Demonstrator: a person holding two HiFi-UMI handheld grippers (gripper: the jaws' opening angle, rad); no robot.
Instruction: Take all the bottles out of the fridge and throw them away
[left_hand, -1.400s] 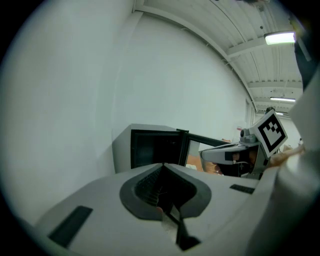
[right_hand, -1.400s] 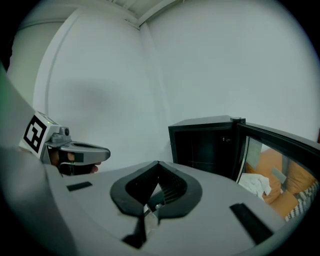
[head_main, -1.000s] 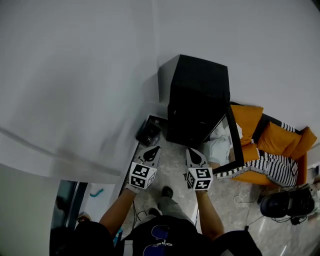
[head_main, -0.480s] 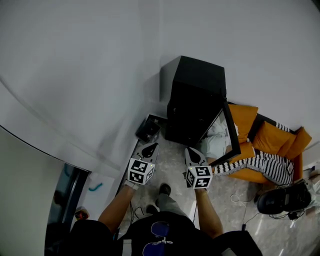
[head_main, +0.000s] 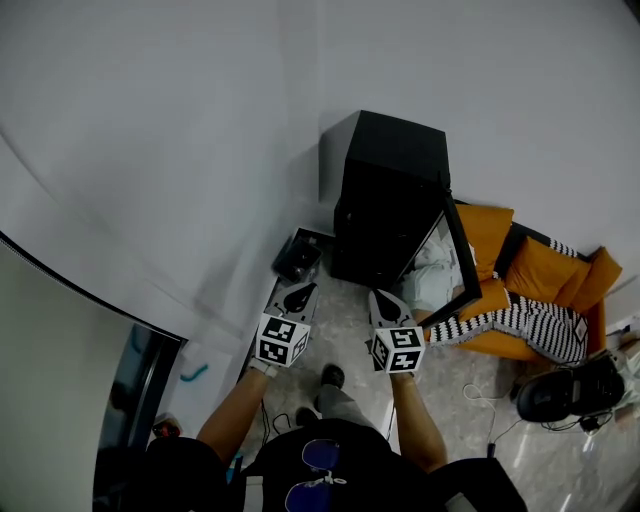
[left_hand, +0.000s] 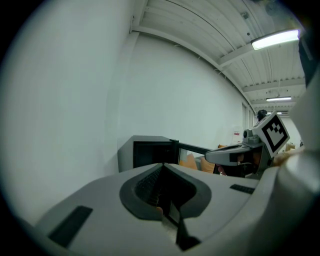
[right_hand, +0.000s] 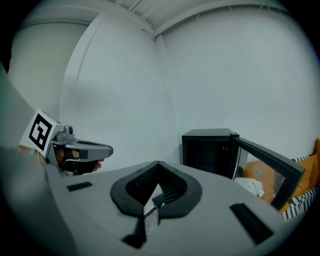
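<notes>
Bottles: none show in any view. I judge they are inside the fridge (head_main: 393, 190), whose inside reads only as black from here.
Fridge: black box on the floor in the wall corner. Its door (head_main: 462, 272) is swung wide to the right and the opening faces me.
Change: over the last second both tongs edged up and toward the fridge in the head view, then settled. Fridge and door have not moved.
Left tongs (head_main: 302, 296): pressed together with nothing between them. They point toward the fridge's left side, well apart from it.
Right tongs (head_main: 386, 300): pressed together, empty. They point at the open front, also well short of it.
Meaning: I read this as the end of the approach. The door is already open, so the next step is the first reach inside. Both tongs must spread before either can take a bottle, and I need a lower look to find one in that dark interior.
Bin: a dark box (head_main: 297, 260) sits on the floor just left of the fridge. It may be where the throw-away goes, but I cannot tell.
Around: an orange sofa (head_main: 545, 275) with a striped cloth (head_main: 515, 322) lies beyond the door. Something white (head_main: 437, 275) shows through the door glass.
Risk: the open door stands near the right tongs' line in, so a nudge could swing it.
</notes>
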